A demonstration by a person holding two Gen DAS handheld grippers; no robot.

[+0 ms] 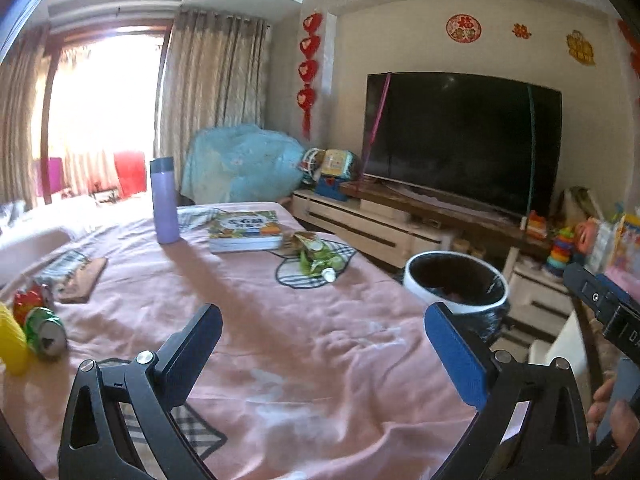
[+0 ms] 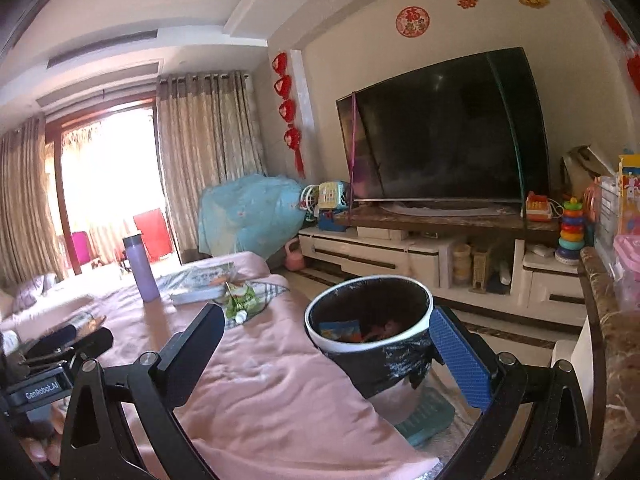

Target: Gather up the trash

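Both claws stand wide apart and empty. Left gripper [image 1: 324, 344] hovers over the pink cloth [image 1: 280, 360]; the crushed green bottle [image 1: 320, 262] lies well ahead of it, the can [image 1: 46, 332] off its left side. Right gripper [image 2: 328, 352] faces the bin [image 2: 372, 320], whose wall sits just beside the right finger. Risk: a careless swing could tip the bin or knock over the purple flask [image 1: 165, 200].
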